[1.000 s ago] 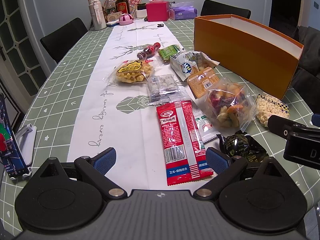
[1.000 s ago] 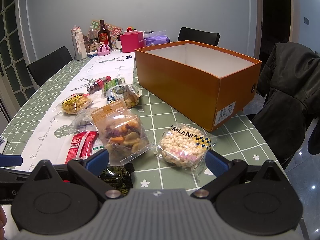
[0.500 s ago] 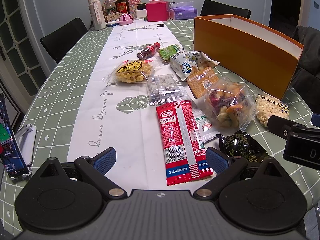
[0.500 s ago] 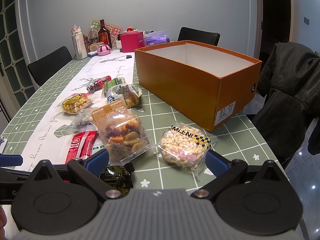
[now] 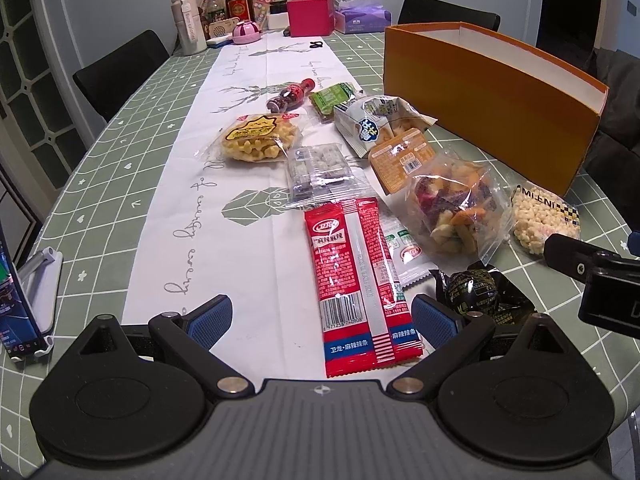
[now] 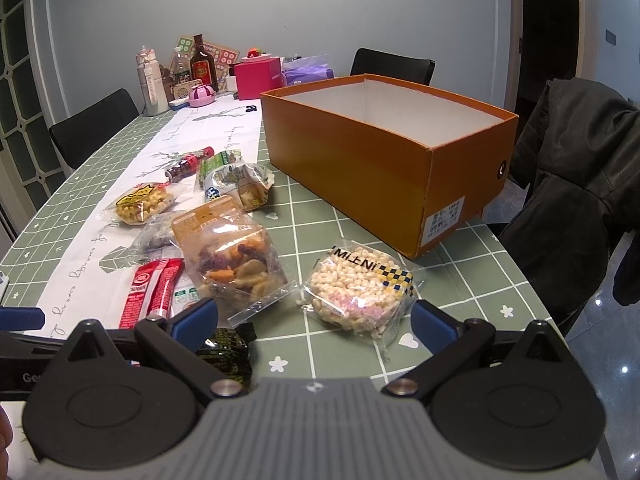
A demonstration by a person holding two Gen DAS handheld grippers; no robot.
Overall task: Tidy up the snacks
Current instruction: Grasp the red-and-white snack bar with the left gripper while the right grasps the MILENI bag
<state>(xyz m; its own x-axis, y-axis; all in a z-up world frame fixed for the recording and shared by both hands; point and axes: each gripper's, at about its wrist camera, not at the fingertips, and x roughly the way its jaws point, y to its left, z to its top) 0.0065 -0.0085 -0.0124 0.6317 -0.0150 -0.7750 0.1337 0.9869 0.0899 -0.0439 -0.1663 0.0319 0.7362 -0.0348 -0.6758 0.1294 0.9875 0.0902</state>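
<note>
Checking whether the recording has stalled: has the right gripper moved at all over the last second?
No. In the right wrist view the right gripper frames the puffed rice pack and orange box exactly as before, jaws open.

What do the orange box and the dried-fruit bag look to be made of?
Orange box: likely cardboard, matte orange outside, white inside; thin straight walls, folded corners, printed label. Dried-fruit bag: clear glossy plastic film; contents show through, wrinkles catch glare.
</note>
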